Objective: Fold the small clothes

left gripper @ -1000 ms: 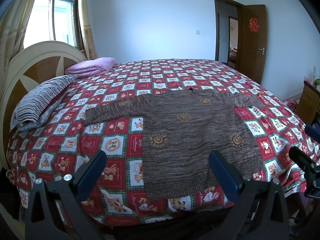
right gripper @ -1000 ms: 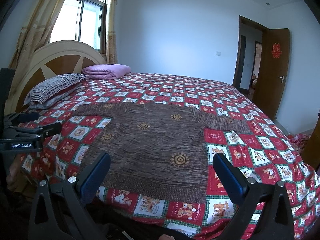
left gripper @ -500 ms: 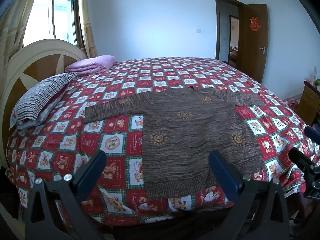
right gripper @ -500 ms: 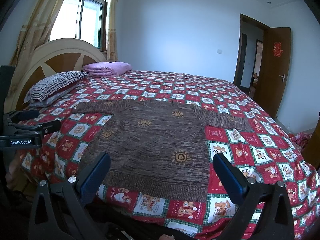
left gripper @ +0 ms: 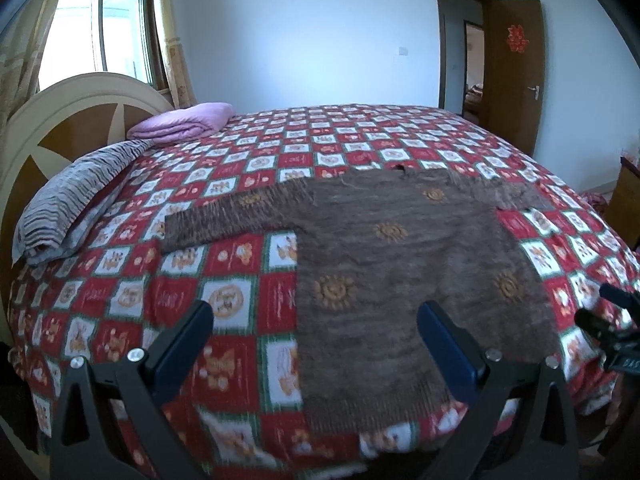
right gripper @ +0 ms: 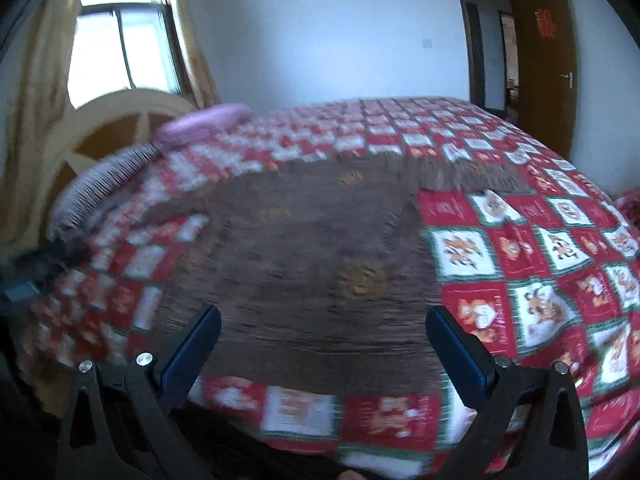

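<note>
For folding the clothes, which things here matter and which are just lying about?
For the job:
brown sweater, spread flat
left gripper, open
right gripper, open

Lying about:
striped pillow
purple folded blanket
checked bedspread

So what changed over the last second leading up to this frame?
Both grippers moved in toward the bed: the sweater fills more of each view, and the right wrist view is motion-blurred. The right gripper swung most, its view tilting. The left gripper advanced less. Nothing was taken hold of; both stay open. The sweater still lies flat with sleeves spread, and the pillow and pink blanket are unmoved.
</note>
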The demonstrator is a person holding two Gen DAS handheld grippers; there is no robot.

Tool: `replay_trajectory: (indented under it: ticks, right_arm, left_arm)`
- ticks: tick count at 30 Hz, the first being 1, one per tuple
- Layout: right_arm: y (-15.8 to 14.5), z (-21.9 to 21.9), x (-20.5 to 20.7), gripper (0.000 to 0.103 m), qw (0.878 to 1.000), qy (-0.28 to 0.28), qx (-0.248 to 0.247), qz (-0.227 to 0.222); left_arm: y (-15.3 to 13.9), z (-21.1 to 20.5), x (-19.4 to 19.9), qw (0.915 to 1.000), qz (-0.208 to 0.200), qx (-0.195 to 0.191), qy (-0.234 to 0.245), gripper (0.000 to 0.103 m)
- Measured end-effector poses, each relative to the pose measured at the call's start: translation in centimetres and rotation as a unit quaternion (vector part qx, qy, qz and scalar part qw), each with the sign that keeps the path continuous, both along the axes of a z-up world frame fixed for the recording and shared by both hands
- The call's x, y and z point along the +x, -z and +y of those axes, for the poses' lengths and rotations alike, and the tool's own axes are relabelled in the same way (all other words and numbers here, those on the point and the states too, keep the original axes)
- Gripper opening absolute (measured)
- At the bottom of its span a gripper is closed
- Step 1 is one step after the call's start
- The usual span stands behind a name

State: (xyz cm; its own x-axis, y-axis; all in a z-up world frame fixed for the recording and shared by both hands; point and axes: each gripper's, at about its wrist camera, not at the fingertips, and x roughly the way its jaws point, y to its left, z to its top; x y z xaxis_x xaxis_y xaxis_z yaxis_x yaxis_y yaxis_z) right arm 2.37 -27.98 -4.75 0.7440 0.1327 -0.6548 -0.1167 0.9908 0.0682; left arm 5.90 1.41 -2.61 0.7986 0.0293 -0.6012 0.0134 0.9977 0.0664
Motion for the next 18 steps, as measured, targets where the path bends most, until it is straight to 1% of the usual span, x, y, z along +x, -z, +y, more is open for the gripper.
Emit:
replay_trajectory:
  ticks: [1,2,4,7,9,12,15,18]
  right_arm:
    - [0.5,-0.3,0.8,0.102,1.000,0.007,-0.007,0.010]
    - [1.1,-0.9,1.9,0.102,0.999,0.013,-0.009,0.031]
    - [1.8,-2.3,3.6,0.102,0.999,0.015,0.004,0.048]
    - [2.6,-4.6,5.9,0.102,0.998,0.038,0.009,0.052]
    - [3.1,-6.7,7.8,0.102,0.997,0.052,0.027,0.058]
    - [3.4,-10.0,10.7,0.102,0.993,0.083,0.050,0.065]
    - [3.4,-13.4,13.5,0.102,0.989,0.116,0.070,0.066]
    - [3.5,-16.6,16.2,0.102,0.984,0.141,0.091,0.067]
  left_arm:
    - [0.0,0.1,0.7,1.0000,-0.002,0.002,-0.001,0.103]
    - [0.0,0.1,1.6,1.0000,-0.001,0.005,-0.004,0.103]
    - [0.2,-0.2,3.3,1.0000,-0.005,0.007,-0.001,0.103]
    - [0.6,-0.7,5.8,0.9996,-0.008,0.026,0.001,0.103]
    - [1.0,-1.2,7.7,0.9995,-0.007,0.031,0.008,0.103]
    - [1.9,-1.6,10.4,0.9991,-0.007,0.042,0.002,0.103]
    - [3.0,-1.7,13.3,0.9993,0.006,0.037,-0.006,0.103]
    - [4.4,-2.2,16.2,0.9988,0.024,0.041,-0.010,0.103]
